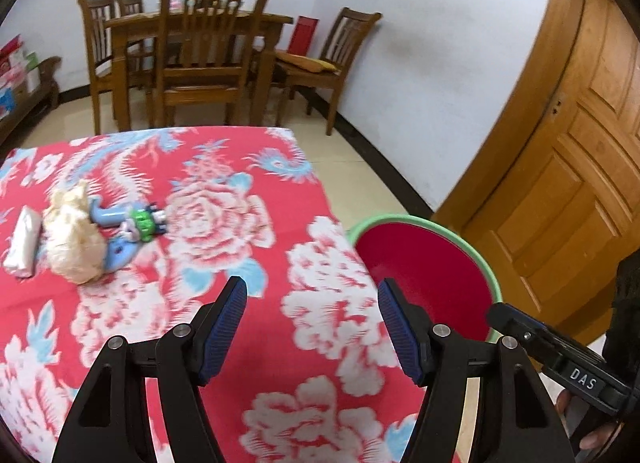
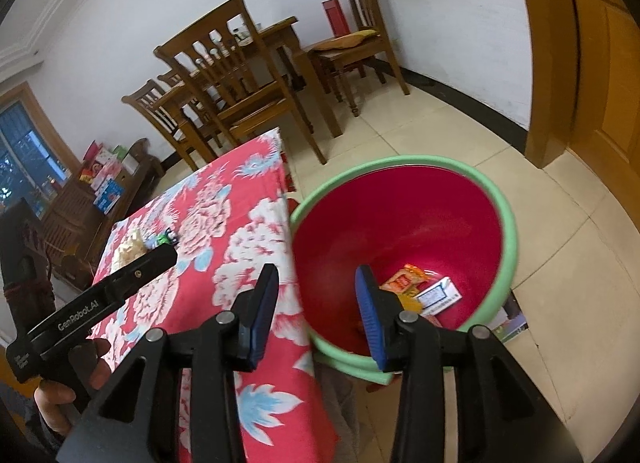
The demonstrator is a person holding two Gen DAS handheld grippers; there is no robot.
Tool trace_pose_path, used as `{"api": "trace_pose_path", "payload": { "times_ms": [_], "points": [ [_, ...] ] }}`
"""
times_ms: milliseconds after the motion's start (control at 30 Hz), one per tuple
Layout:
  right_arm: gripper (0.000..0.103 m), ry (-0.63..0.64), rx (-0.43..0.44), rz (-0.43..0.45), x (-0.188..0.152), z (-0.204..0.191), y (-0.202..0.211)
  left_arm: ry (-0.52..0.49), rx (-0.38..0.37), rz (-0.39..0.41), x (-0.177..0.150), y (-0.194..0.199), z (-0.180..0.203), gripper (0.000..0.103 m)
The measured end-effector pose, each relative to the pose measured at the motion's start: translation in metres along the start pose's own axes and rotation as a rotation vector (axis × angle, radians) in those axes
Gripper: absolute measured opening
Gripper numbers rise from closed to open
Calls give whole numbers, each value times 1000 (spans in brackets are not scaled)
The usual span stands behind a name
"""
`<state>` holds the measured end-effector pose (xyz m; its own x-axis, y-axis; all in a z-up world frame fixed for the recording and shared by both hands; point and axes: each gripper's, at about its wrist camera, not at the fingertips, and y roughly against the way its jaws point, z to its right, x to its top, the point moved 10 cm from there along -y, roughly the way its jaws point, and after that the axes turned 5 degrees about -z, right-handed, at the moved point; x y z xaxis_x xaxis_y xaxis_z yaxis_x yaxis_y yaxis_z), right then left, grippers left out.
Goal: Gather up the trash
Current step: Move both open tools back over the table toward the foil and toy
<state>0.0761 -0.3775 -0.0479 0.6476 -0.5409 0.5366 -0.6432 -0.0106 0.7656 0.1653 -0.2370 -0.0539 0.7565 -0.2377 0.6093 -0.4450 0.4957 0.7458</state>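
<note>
The left hand-held gripper hovered over a desk draped in a red floral cloth, its blue-padded jaws standing well apart with nothing between them. At about ten o'clock from it lay the litter not yet collected: a crumpled cream paper wad, a white tissue packet just beside the wad at nine o'clock, and a blue-and-green plastic toy touching the wad's three o'clock side.

The right hand-held gripper hung over the desk's edge and the rim of a red bucket with a green lip, which stood on the tiled floor just beside the desk. Its jaws were also apart, narrower than the left's, and empty. At the bucket's bottom, at about three o'clock from the right jaws, lay an orange wrapper and a white-and-blue packet, touching each other.

A person's hand gripped the left tool's handle at the frame's eight o'clock. Wooden chairs and a dining table stood at twelve o'clock against a white wall, with a wooden door at three o'clock.
</note>
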Motion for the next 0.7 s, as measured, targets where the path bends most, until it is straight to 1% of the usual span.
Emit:
{"api": "trace_pose_path", "payload": {
  "times_ms": [333, 500, 700],
  "points": [
    [42, 46, 21, -37, -2, -31, -15, 85, 81, 29, 5, 14, -56, 69],
    [42, 62, 26, -52, -3, -41, -23, 112, 138, 57, 9, 23, -84, 69],
    [42, 82, 26, -75, -4, -55, -33, 156, 246, 97, 12, 32, -123, 69]
  ]
}}
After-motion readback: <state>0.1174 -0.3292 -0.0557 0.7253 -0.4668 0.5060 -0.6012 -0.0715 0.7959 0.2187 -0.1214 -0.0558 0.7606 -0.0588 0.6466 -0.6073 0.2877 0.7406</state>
